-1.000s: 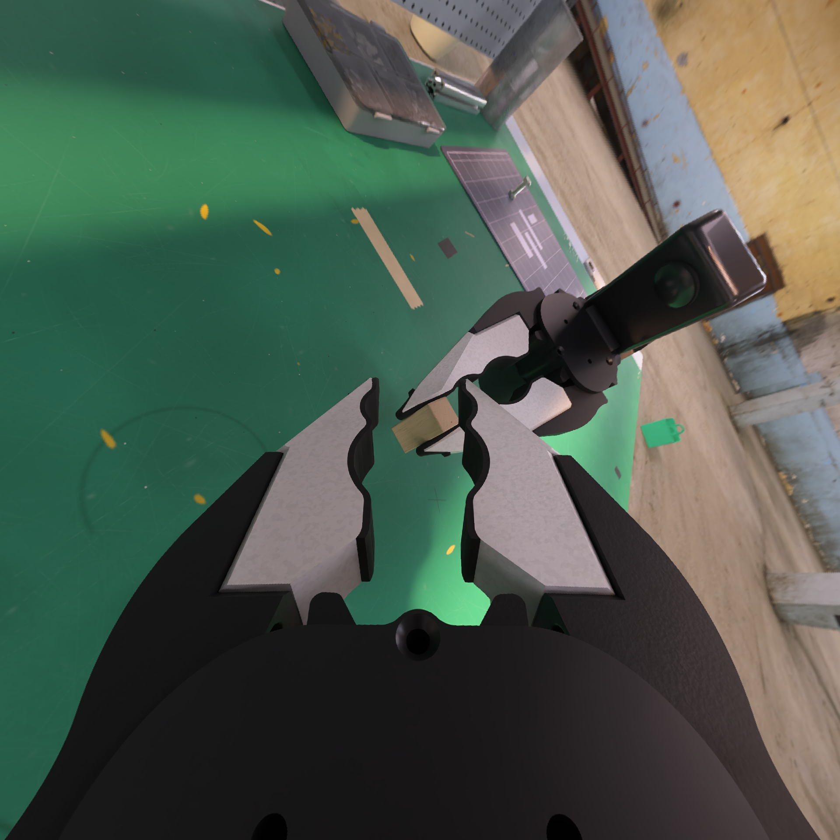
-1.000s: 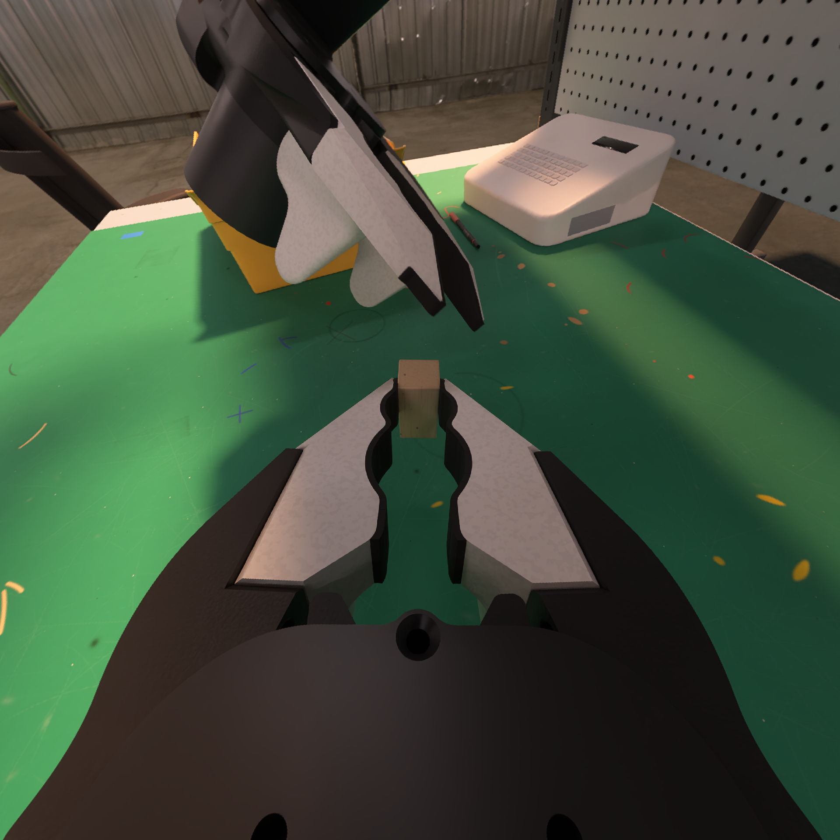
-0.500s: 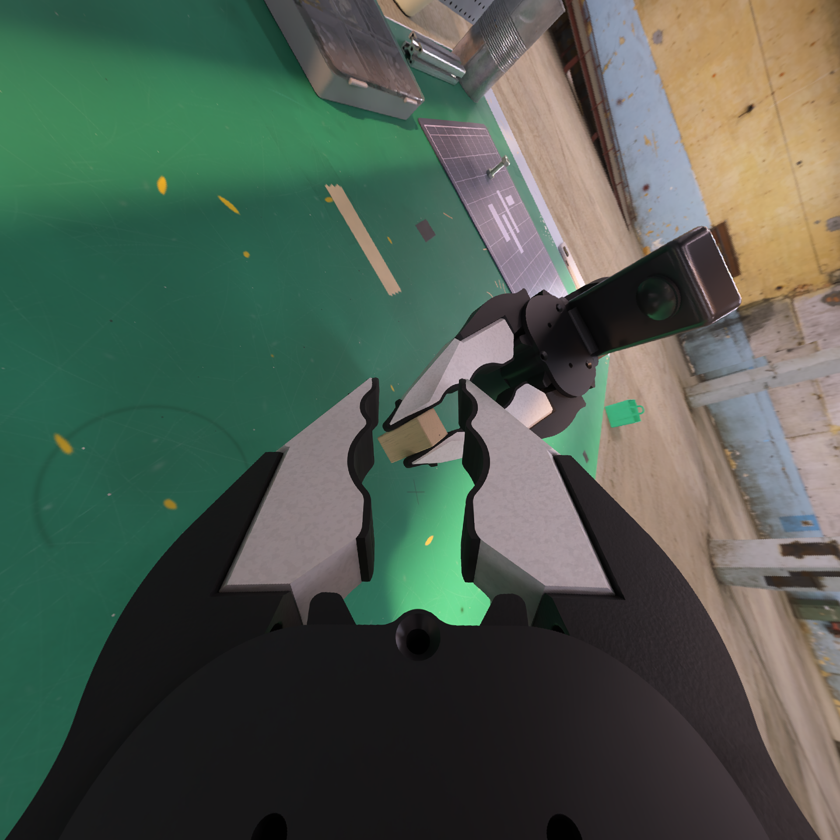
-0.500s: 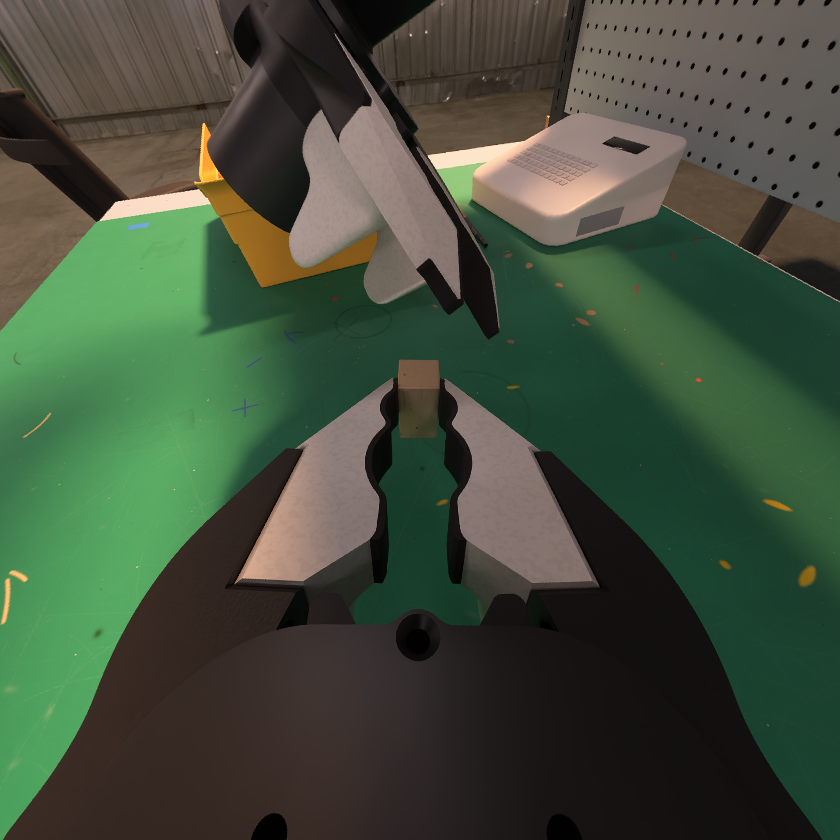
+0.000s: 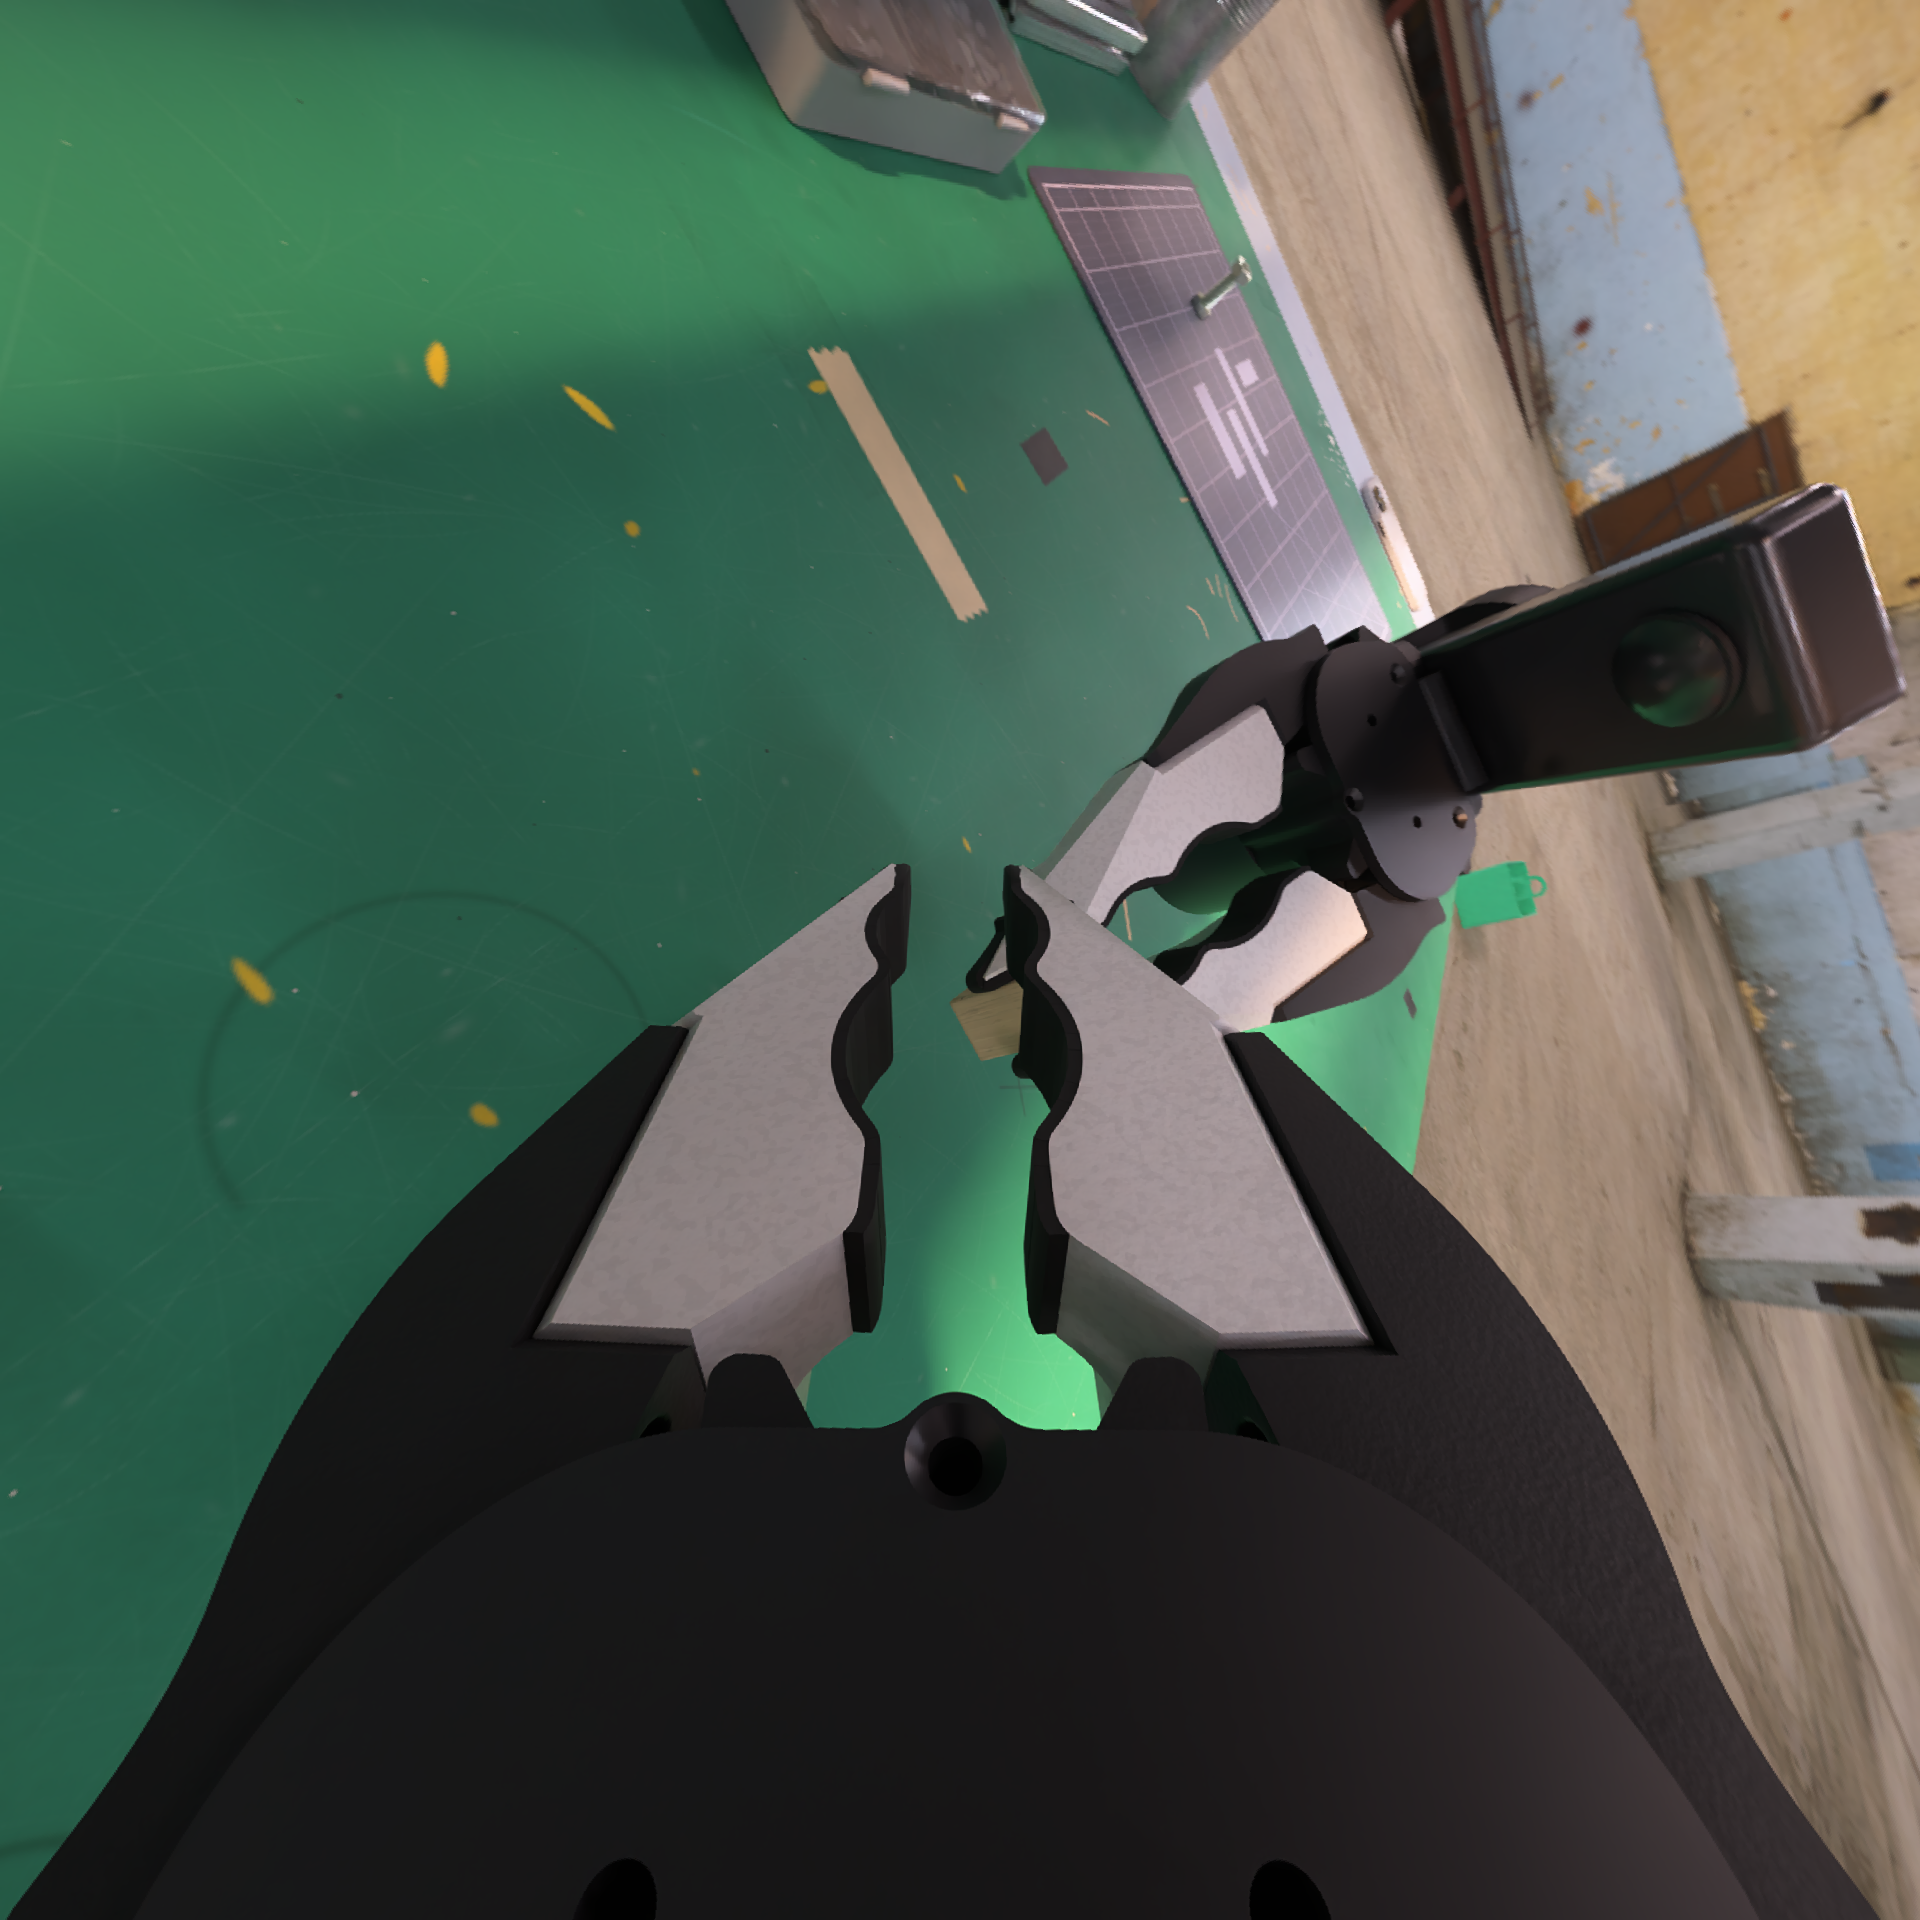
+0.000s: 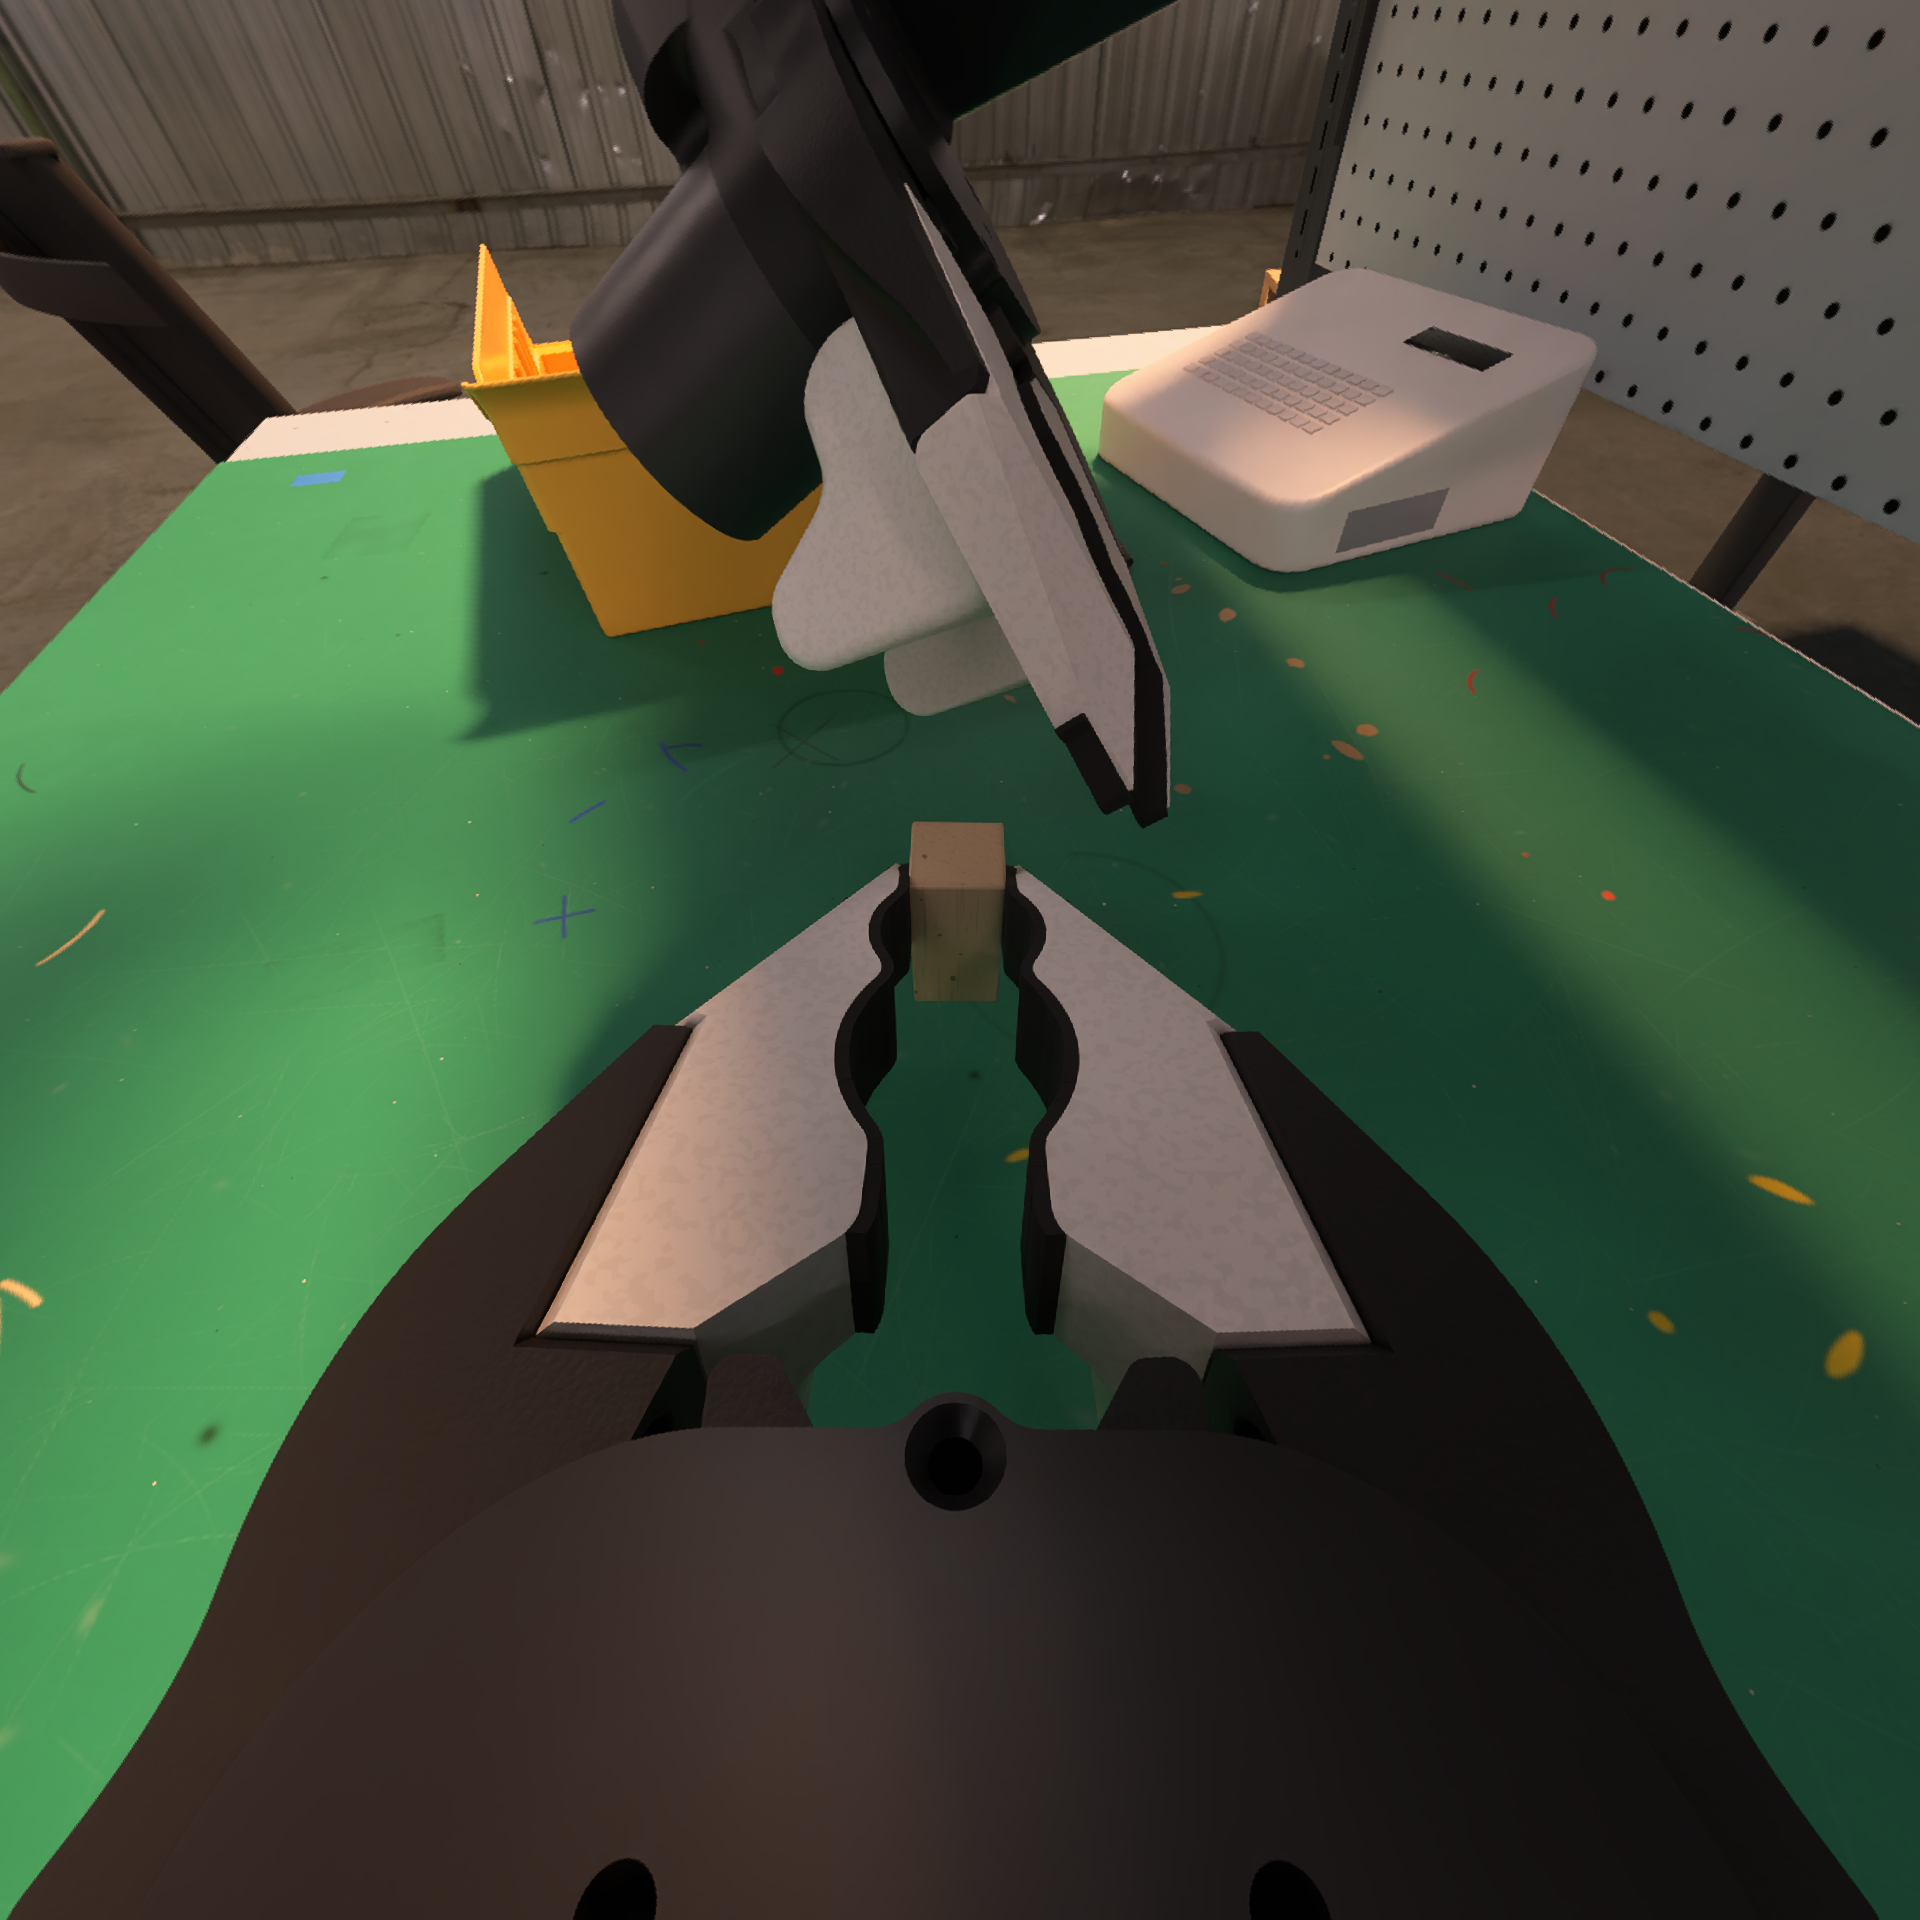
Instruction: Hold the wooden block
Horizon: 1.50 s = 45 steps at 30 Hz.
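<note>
The wooden block (image 6: 956, 914) is a small pale cuboid, pinched upright between the tips of my right gripper (image 6: 956, 883), which is shut on it low over the green mat (image 6: 312, 1039). My left gripper (image 5: 956, 894) is empty, its jaws narrowed but still apart. In the right wrist view the left gripper (image 6: 1127, 805) hangs tilted just beyond and right of the block, not touching it. In the left wrist view only a corner of the block (image 5: 982, 1023) shows, beside my right finger (image 5: 1143, 1091). The right gripper's body (image 5: 1382, 790) lies beyond.
A yellow bin (image 6: 623, 520), a white keyed device (image 6: 1340, 426) and a pegboard (image 6: 1662, 208) stand at the far end. A metal case (image 5: 904, 83), a dark grid mat (image 5: 1195, 364) with a bolt (image 5: 1221, 291) and a tape strip (image 5: 899, 488) lie near the table edge.
My left gripper's jaws have closed to about half their gap, on nothing. It has drifted right past the block, which now sits behind its right finger. The right gripper keeps its hold.
</note>
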Each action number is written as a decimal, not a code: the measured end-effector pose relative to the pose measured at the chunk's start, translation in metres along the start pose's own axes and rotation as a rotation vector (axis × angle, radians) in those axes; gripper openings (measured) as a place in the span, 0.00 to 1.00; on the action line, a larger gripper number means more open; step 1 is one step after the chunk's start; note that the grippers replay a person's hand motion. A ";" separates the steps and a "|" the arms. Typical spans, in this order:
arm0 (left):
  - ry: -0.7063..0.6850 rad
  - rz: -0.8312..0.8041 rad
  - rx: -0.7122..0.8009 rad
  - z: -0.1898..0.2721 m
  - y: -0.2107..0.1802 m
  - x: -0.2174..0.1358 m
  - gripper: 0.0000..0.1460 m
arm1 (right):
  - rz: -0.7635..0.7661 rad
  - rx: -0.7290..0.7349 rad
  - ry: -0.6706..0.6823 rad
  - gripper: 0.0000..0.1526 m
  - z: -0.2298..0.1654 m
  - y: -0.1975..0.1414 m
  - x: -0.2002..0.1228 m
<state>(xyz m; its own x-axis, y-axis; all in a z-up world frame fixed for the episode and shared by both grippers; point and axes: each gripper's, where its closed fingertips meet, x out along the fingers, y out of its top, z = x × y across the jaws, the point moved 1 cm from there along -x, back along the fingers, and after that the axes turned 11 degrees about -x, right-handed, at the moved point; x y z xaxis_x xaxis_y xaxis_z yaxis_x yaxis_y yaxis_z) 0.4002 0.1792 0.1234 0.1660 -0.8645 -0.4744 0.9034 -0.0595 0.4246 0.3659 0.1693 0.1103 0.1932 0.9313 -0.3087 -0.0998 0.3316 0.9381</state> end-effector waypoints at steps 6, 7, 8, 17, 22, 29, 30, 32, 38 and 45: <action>-0.135 -0.029 -0.075 0.001 0.000 -0.002 0.06 | 0.010 0.012 0.005 0.10 -0.001 -0.001 -0.001; -0.141 -0.027 -0.077 -0.003 0.000 -0.003 0.07 | 0.012 0.020 0.007 0.10 0.000 -0.001 -0.002; -0.130 -0.027 -0.071 -0.007 0.000 -0.003 0.09 | 0.014 0.026 0.011 0.10 0.000 -0.001 -0.003; -0.151 0.007 -0.049 0.001 0.006 -0.002 0.15 | 0.011 0.024 -0.002 0.10 0.002 -0.002 -0.004; -0.075 0.007 -0.027 -0.012 0.007 -0.001 0.16 | 0.009 0.027 -0.006 0.10 0.003 -0.003 -0.005; -0.050 0.014 0.017 -0.006 0.012 -0.003 0.21 | 0.008 0.021 -0.004 0.10 0.002 -0.003 -0.004; -0.023 -0.001 0.031 -0.008 0.009 0.001 0.24 | 0.008 0.020 -0.003 0.10 0.002 -0.003 -0.004; -0.004 -0.018 0.030 -0.011 0.007 0.004 0.28 | 0.007 0.019 -0.002 0.10 0.001 -0.003 -0.004; 0.071 -0.001 0.065 -0.018 0.011 -0.008 0.30 | 0.007 0.009 -0.001 0.10 0.000 -0.002 -0.002; 0.005 -0.004 0.063 -0.006 0.010 0.000 0.30 | 0.007 0.015 -0.003 0.10 0.001 -0.003 -0.003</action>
<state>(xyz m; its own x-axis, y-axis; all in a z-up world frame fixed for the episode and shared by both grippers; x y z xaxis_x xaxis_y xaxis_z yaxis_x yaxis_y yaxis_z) 0.4116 0.1811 0.1233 0.1650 -0.8617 -0.4799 0.8773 -0.0941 0.4706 0.3667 0.1653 0.1090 0.1960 0.9330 -0.3019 -0.0866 0.3232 0.9424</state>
